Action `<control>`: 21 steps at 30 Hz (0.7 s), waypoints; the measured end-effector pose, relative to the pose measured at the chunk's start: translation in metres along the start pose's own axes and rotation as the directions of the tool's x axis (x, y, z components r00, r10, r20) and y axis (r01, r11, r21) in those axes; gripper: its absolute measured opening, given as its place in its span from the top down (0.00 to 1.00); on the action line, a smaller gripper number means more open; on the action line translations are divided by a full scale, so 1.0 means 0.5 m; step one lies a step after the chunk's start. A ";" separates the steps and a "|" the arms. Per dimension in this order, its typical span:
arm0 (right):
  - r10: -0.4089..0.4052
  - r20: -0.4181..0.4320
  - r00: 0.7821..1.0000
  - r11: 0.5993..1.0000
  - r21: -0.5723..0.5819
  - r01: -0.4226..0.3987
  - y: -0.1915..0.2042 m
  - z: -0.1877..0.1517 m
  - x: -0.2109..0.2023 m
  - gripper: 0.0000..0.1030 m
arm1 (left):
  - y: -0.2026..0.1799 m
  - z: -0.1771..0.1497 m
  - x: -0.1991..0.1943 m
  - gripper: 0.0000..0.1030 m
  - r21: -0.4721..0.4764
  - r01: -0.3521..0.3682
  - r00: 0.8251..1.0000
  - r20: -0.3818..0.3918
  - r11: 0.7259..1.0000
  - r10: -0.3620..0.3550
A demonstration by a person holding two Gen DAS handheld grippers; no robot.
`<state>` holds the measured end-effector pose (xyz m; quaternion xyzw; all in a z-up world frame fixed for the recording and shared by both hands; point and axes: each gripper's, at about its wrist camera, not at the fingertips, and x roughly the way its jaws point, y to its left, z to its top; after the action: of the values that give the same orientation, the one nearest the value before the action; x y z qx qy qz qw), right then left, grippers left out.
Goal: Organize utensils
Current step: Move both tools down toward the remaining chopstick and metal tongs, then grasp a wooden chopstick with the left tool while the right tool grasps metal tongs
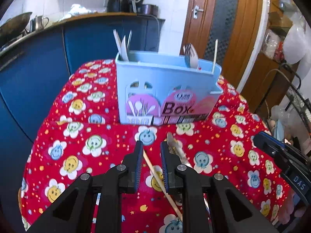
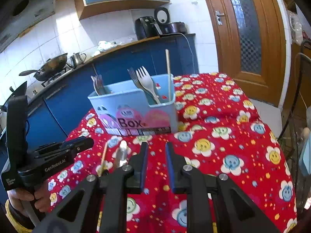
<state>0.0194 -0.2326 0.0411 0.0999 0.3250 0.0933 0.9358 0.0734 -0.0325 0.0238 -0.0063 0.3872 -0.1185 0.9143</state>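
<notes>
Your left gripper (image 1: pixel 151 145) is hovering low over the red flowered cloth (image 1: pixel 77 136), jaws apart, gripping nothing; a wooden chopstick (image 1: pixel 161 182) is lying between them, a metal utensil (image 1: pixel 176 149) just right of it; your right gripper (image 2: pixel 156 147) is also hanging with its jaws parted and bare. Beyond, the pale blue box (image 2: pixel 136 112) is standing upright on the cloth; its left compartment is holding metal forks (image 2: pixel 98 84), its right one a white fork (image 2: pixel 146 81), dark forks and an upright chopstick (image 2: pixel 168 73).
</notes>
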 end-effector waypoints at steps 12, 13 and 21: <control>-0.007 -0.042 0.999 0.999 0.051 0.009 -0.039 -0.026 0.013 0.79 | 0.002 -0.022 0.064 0.83 -0.032 0.005 0.990 -0.140 0.999 -0.009; -0.005 -0.044 0.999 0.999 0.053 0.007 -0.041 -0.027 0.014 0.79 | 0.002 -0.023 0.067 0.83 -0.037 0.008 0.989 -0.148 0.999 -0.014; 0.003 -0.051 0.999 0.997 0.075 0.001 -0.056 -0.033 0.019 0.79 | -0.004 -0.019 0.086 0.84 -0.047 0.006 0.984 -0.176 0.999 -0.014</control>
<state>0.0196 -0.2553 0.0157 0.1325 0.3522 0.0841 0.9227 0.0950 -0.0430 -0.0131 -0.0191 0.4695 -0.1141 0.8753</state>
